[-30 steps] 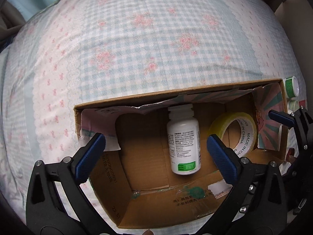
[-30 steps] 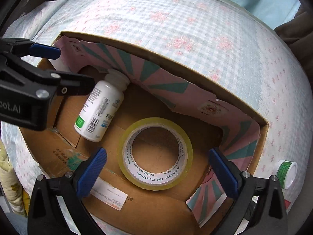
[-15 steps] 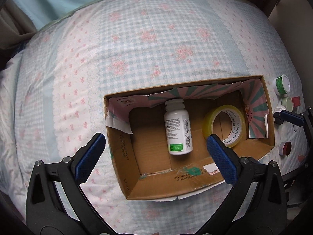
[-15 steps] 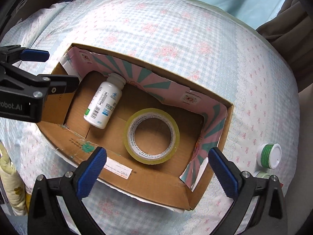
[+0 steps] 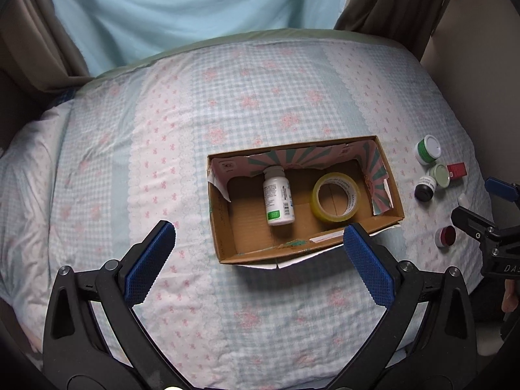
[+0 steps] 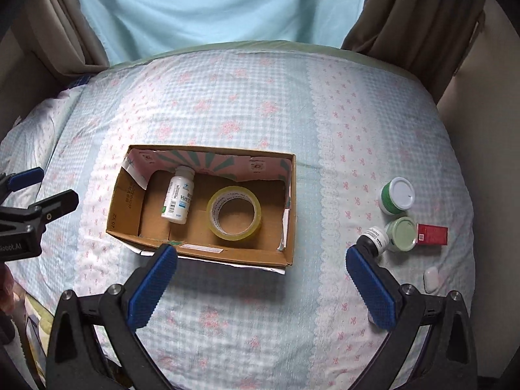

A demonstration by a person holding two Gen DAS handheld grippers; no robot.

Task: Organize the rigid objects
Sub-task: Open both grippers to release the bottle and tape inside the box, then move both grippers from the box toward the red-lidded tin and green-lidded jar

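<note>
An open cardboard box [image 5: 224, 240] [image 6: 125, 204] lies on the bed. Inside it lie a white pill bottle [image 5: 278, 196] [image 6: 178, 199] and a roll of yellow tape [image 5: 335, 201] [image 6: 234, 213]. To the box's right on the cover sit a green jar with a white lid [image 6: 397, 195] [image 5: 428, 149], a pale green lidded jar [image 6: 401, 234], a small dark bottle [image 6: 375, 239] [image 5: 425, 188], a red box [image 6: 432, 234], a red-filled jar [image 5: 446, 236] and a small white object [image 6: 431, 279]. My left gripper [image 5: 256, 243] and right gripper [image 6: 260, 269] are both open, empty, and high above the bed.
The bed has a blue checked cover with pink flowers [image 6: 260, 104]. A light blue curtain [image 6: 221, 6] and brown curtains [image 6: 419, 16] hang behind it. The bed's right edge meets a beige wall [image 5: 481, 65].
Both grippers have pulled up and back from just over the box, so the whole bed and the jars to the right are in view. Both stayed open.
</note>
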